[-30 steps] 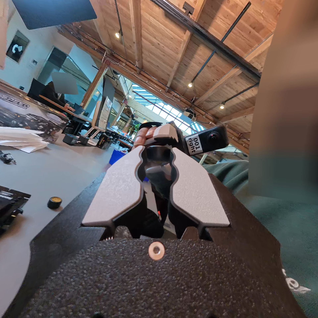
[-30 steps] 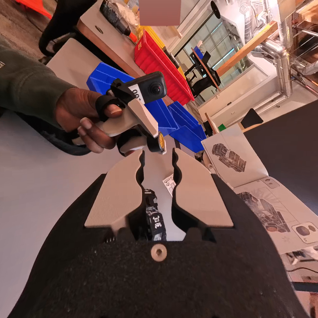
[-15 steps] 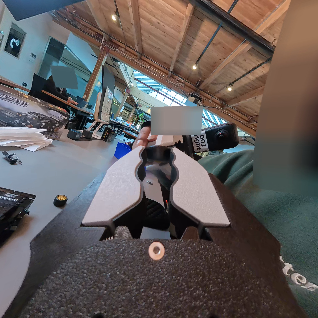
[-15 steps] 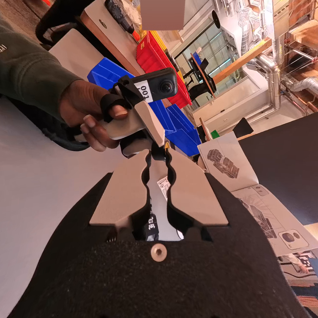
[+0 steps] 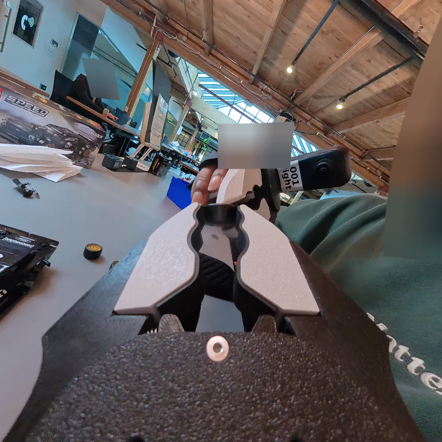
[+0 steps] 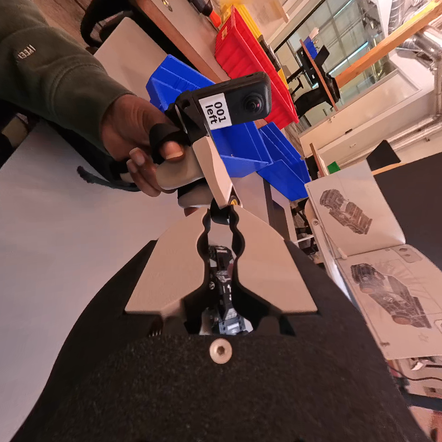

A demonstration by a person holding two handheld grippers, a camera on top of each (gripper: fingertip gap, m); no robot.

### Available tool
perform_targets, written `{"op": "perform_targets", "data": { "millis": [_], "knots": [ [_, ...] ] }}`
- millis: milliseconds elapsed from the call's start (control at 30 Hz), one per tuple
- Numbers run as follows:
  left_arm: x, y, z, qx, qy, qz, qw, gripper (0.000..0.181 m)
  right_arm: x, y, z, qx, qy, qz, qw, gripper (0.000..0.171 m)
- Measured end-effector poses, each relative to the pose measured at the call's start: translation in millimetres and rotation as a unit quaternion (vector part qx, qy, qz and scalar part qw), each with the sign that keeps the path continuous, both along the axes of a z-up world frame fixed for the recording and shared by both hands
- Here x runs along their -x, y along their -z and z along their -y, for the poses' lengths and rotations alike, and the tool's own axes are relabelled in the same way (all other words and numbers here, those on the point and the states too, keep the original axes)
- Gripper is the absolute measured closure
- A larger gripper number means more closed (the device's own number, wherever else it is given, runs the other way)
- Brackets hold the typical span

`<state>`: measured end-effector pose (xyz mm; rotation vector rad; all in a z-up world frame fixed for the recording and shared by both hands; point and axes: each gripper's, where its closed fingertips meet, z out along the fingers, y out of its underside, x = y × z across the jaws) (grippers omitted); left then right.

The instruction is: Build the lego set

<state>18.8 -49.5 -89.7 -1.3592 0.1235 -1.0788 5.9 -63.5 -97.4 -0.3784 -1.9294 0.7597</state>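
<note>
Lego wheel (image 5: 218, 215), small, black-tyred, with a yellow hub, sat pinched between the tips of the left gripper (image 5: 218, 209), held in the air above the grey table (image 5: 100, 215). A second earlier the right gripper (image 6: 219, 212) had stood spread and short of it. By this moment its jaws had narrowed and moved up until they sat on either side of the tyre. I could not tell whether they were actually gripping it. It looked like a hand-over or a re-grip, so that the wheel could go onto the car.

Counted around it:
- One partly built black Lego car (image 5: 21, 260) lay on the table, below and well apart from the grippers.
- One loose matching wheel (image 5: 92, 251) lay just beside the car, with a yellowish glint of perhaps another close by.
- One small grey loose part (image 5: 25, 189) lay farther off.
- One open instruction booklet (image 6: 358, 239) stood to the right.
- One printed set box (image 5: 47, 126) sat behind a stack of white paper bags (image 5: 35, 160).
- At least two blue plastic bins (image 6: 239, 146) stood beyond the table edge.
</note>
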Motion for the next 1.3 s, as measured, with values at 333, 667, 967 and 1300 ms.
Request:
{"op": "perform_targets", "data": {
  "millis": [333,667,967,1300],
  "knots": [
    [31.6,3.5,-15.8,-0.053,-0.12,-0.158,0.979,0.156,-8.8,-2.7,-44.6,0.302,0.055,0.05,0.95,0.136],
    [11.5,59.4,-50.5,-0.086,-0.159,-0.439,0.88,0.156,4.4,37.3,-64.6,0.604,0.148,0.188,0.76,0.133],
    [17.2,78.4,-61.0,-0.07,-0.165,-0.458,0.871,0.155,19.4,72.9,-59.5,0.551,0.196,0.263,0.768,0.146],
    [54.4,115.6,-53.3,0.06,-0.12,-0.431,0.892,0.144,4.0,164.0,-103.7,0.177,0.256,0.449,0.838,0.146]
  ]
}}
